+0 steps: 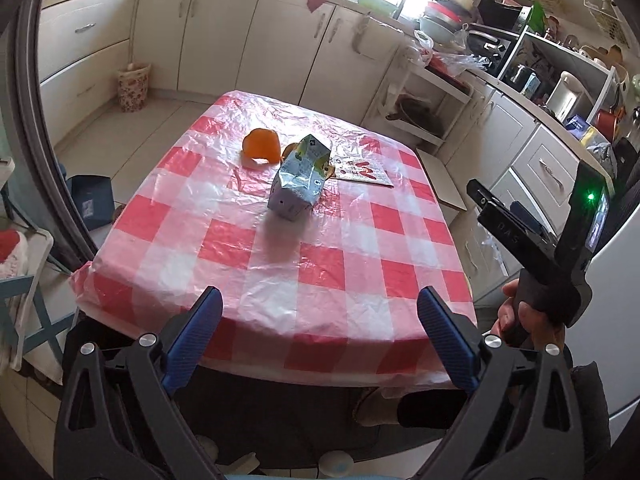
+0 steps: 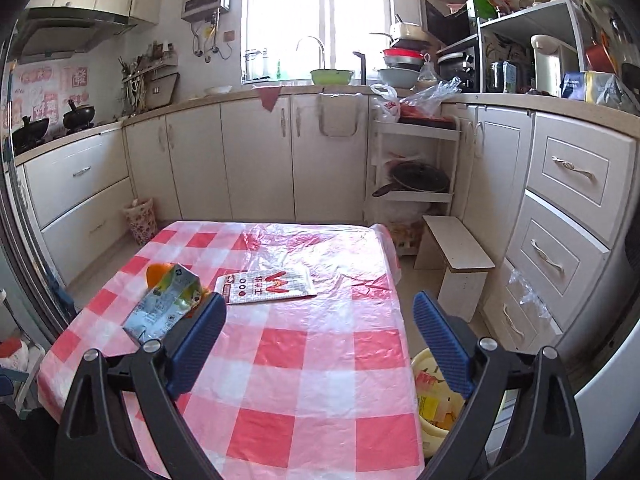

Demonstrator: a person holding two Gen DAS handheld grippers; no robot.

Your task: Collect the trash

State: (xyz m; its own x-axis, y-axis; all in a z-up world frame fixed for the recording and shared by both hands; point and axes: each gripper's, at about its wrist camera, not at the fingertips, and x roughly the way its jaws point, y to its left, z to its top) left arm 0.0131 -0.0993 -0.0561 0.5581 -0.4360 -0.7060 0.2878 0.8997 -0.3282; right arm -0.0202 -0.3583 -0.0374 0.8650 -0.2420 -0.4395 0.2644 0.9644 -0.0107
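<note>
Both grippers, left [image 1: 320, 320] and right [image 2: 320, 328], hover over the near table [image 1: 360, 280] edge, fingers spread wide and empty. A crumpled carton [image 1: 298, 178] (beside orange peel [image 1: 261, 147]) lies mid-table; bare checked cloth lies between.

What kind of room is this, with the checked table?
A home kitchen, most likely: a sink faucet under the window, black woks on the stove counter, and a table holding a crushed carton.

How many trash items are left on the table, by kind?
Crumpled drink carton: 1
Orange peel piece: 1
Flat printed paper packet: 1
Total: 3
</note>
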